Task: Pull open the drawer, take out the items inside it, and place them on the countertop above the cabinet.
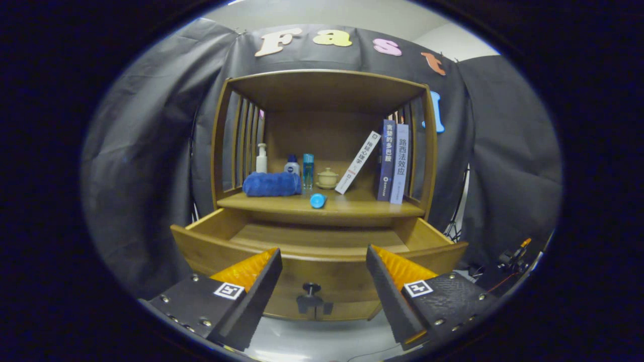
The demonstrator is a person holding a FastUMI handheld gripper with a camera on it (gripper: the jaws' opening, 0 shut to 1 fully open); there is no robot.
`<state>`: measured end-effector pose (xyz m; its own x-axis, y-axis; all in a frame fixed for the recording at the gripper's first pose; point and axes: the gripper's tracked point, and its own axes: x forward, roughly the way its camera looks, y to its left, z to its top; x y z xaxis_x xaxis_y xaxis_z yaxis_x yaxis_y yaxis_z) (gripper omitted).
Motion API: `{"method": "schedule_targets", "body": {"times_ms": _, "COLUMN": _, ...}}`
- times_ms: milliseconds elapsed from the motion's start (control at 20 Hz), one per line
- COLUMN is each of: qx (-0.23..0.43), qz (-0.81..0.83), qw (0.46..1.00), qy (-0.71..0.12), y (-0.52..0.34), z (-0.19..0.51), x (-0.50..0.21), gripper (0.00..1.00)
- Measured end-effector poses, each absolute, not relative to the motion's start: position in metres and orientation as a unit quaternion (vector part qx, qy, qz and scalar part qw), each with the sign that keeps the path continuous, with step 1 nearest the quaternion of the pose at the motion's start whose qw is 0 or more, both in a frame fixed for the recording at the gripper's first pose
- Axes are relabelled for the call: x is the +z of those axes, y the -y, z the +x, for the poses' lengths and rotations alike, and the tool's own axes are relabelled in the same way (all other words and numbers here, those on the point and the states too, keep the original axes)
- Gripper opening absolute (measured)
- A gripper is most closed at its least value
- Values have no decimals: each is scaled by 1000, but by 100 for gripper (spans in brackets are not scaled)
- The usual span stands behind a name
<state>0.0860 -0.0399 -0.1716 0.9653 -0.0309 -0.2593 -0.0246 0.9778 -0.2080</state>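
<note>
The gripper (322, 271) is held wide and empty just before the knob (311, 288) of the pulled-out drawer (226, 251), whose visible floor looks bare, while a blue cap (318, 200) lies on the shelf (362, 206) beyond.

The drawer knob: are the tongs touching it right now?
Apart. In the gripper view the tongs stand open, and the drawer knob sits in the gap between them, with drawer front showing on both sides.
</note>
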Motion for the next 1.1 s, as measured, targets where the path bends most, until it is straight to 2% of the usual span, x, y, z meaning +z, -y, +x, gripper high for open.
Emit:
{"method": "schedule_targets", "body": {"times_ms": 250, "qx": -27, "qz": -110, "qw": 987, "qy": -118, "y": 56, "z": 68, "x": -221, "gripper": 100}}
{"method": "schedule_targets", "body": {"times_ms": 400, "qx": -20, "qz": -63, "qw": 987, "qy": -144, "y": 41, "z": 72, "x": -246, "gripper": 100}}
{"method": "schedule_targets", "body": {"times_ms": 750, "qx": -42, "qz": -72, "qw": 983, "qy": -165, "y": 59, "z": 90, "x": -263, "gripper": 100}}
{"method": "schedule_targets", "body": {"times_ms": 1100, "qx": -26, "qz": -62, "qw": 984, "qy": -162, "y": 51, "z": 106, "x": -267, "gripper": 100}}
